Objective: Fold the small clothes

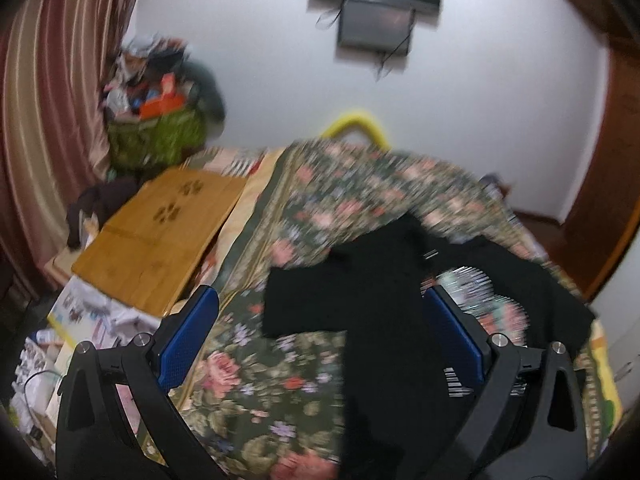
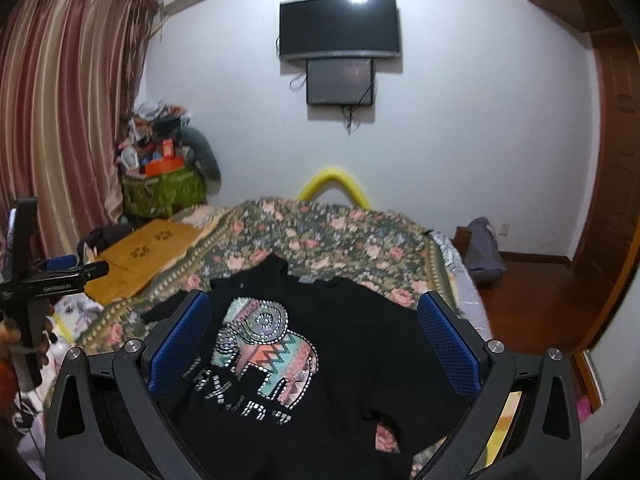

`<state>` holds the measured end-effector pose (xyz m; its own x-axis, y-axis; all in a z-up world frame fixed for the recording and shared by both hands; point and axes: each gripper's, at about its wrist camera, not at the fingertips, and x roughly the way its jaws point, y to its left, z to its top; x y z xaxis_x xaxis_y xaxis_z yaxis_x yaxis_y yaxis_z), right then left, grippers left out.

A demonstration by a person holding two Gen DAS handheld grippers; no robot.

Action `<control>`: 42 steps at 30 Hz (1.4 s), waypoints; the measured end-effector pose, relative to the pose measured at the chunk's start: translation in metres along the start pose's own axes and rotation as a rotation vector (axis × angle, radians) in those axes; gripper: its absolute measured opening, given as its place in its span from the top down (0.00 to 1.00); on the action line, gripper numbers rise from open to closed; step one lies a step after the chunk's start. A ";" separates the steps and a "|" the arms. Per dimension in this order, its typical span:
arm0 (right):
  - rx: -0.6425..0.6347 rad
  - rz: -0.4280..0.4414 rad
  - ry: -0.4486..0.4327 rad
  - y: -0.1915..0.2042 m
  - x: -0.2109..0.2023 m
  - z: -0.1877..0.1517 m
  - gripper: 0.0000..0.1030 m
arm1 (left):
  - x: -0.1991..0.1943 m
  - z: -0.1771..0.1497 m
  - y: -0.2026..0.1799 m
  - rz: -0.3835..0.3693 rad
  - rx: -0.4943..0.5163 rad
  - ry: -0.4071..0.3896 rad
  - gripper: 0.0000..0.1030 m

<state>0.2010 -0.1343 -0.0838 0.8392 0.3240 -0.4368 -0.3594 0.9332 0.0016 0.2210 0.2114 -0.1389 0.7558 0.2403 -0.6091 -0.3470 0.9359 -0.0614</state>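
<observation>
Motion-blurred black T-shirt (image 1: pixel 360 300)

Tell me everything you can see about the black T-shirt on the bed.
The black T-shirt lies spread out, print side up, on the floral bedcover. Its front shows a studded elephant design in teal, pink and silver, with studded letters below it. The fabric looks soft and slightly wrinkled; one sleeve stretches out sideways in the left wrist view. Both the left gripper and the right gripper are open around it, gripping nothing.
</observation>
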 end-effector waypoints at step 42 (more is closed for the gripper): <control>-0.003 0.122 0.305 -0.030 0.166 -0.006 0.00 | 0.159 0.030 0.028 -0.057 -0.066 0.342 0.94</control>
<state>0.3483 -0.1098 -0.1616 0.6292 0.3717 -0.6826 -0.4513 0.8897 0.0685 0.3482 0.2840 -0.2140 0.5488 0.0778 -0.8323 -0.3532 0.9240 -0.1465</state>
